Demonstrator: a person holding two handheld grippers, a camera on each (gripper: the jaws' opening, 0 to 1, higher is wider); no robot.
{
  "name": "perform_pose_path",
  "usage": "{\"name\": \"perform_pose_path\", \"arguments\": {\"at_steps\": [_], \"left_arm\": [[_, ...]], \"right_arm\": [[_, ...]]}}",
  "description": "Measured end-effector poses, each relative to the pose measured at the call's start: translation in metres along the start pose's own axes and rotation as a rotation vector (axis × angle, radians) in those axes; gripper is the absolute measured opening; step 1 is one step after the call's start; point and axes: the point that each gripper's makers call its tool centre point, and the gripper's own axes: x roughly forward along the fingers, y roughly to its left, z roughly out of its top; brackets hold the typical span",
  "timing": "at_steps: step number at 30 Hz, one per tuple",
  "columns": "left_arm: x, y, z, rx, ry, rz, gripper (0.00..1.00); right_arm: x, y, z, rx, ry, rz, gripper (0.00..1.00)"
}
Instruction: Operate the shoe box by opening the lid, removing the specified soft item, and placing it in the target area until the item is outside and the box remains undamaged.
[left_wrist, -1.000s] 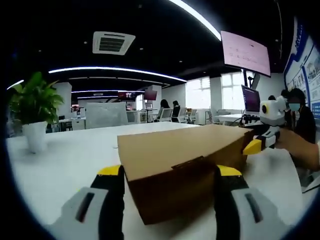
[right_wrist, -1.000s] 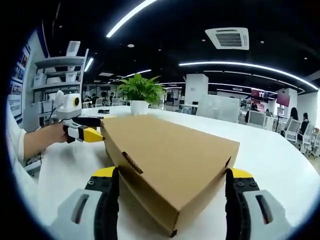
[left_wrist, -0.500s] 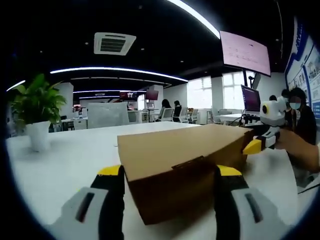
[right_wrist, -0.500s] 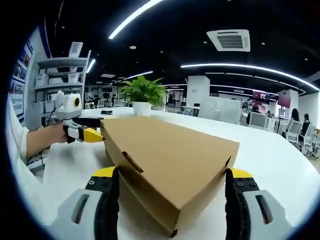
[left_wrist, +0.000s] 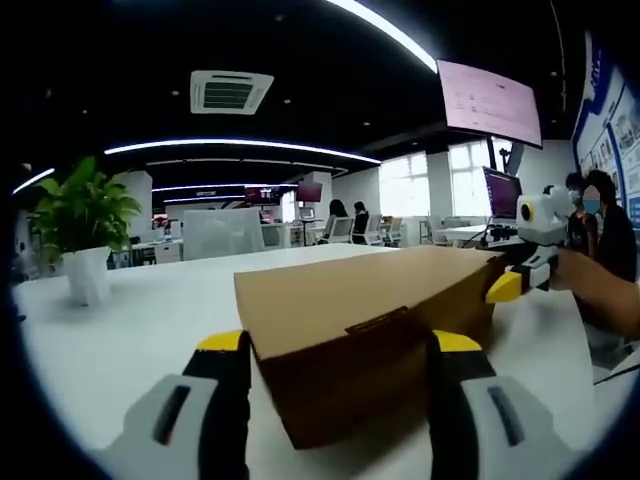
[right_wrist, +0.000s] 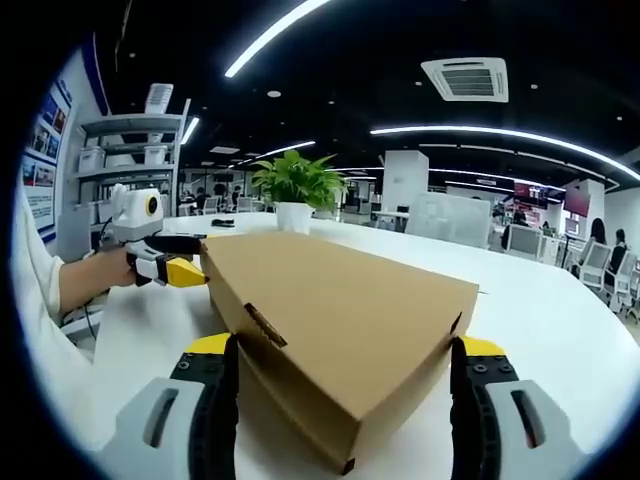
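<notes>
Brown cardboard, the shoe box (left_wrist: 370, 330) sits closed on the white counter (left_wrist: 130, 340) between the left gripper (left_wrist: 340, 345) and right gripper (right_wrist: 345, 350), each with jaws apart astride an end, so opening, removing and placing all remain.

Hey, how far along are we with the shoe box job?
Nothing is done yet: the shoe box sits on the white table with its lid shut. In hand: the left tool and the right tool each straddle an end of it, jaws open. Left: opening the lid, removing the soft item, placing it.
</notes>
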Motion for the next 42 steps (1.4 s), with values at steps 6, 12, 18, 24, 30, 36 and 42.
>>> {"name": "perform_pose_path", "arguments": {"at_steps": [6,12,18,24,30,36,42], "left_arm": [[-0.006,-0.001,0.0,-0.001,0.002,0.015,0.71],[-0.008,-0.002,0.0,-0.005,-0.001,0.019,0.71],[-0.01,-0.003,0.0,-0.008,-0.002,0.023,0.71],[-0.013,-0.003,0.001,-0.037,-0.018,0.026,0.7],[-0.013,-0.003,0.001,-0.033,-0.023,0.032,0.7],[-0.01,-0.003,0.0,-0.031,-0.032,0.05,0.7],[-0.01,-0.003,0.0,-0.033,-0.014,0.056,0.71]], "right_arm": [[0.0,0.004,0.0,-0.005,-0.004,0.019,0.9],[-0.002,0.006,0.0,-0.004,-0.012,0.023,0.89],[-0.002,0.007,0.0,-0.005,-0.018,0.027,0.89],[-0.001,0.004,0.0,-0.003,-0.009,0.047,0.9],[-0.001,0.004,0.0,-0.003,-0.007,0.053,0.89],[0.002,0.0,-0.001,-0.005,-0.023,0.069,0.9],[0.003,0.0,-0.001,-0.006,-0.021,0.071,0.9]]}}
